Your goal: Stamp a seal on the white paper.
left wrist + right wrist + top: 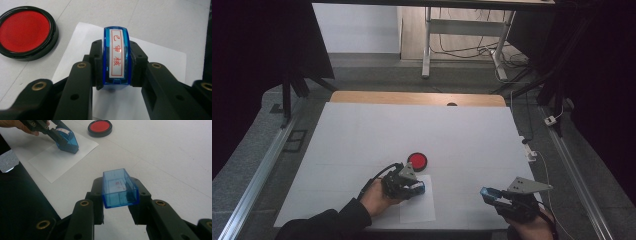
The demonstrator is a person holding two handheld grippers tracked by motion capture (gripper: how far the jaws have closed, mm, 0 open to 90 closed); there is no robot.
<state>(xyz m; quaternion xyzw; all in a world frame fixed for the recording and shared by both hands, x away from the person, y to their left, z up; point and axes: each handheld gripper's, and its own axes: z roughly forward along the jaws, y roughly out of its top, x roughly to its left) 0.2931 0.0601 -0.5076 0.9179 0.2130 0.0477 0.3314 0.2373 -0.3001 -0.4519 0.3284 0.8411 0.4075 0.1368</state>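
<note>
Over on the left we have the left gripper point(418, 188) down low on the table point(362, 130), its jaws clamped tight on a blue stamp point(116, 56). The stamp sits upright between the pads, its label with red characters facing up at us in the left gripper view. Its base rests on the white paper point(418, 207), near the sheet's top edge. The hand point(374, 197) holding this gripper comes in from the bottom left, dark sleeve on the forearm.

Just beyond the paper we spot the ink pad point(417, 160), a round red disc in a black rim, lying open on the table, close to the stamp but apart from it.

Moving right, plenty of bare table between the two tools. Then the right gripper point(488, 193), near the front right edge, well apart from the paper. Its jaws are closed on a clear blue cap point(120, 188), a hollow box pinched by its sides, open side up, held just above the table with faint red marks inside.
</note>
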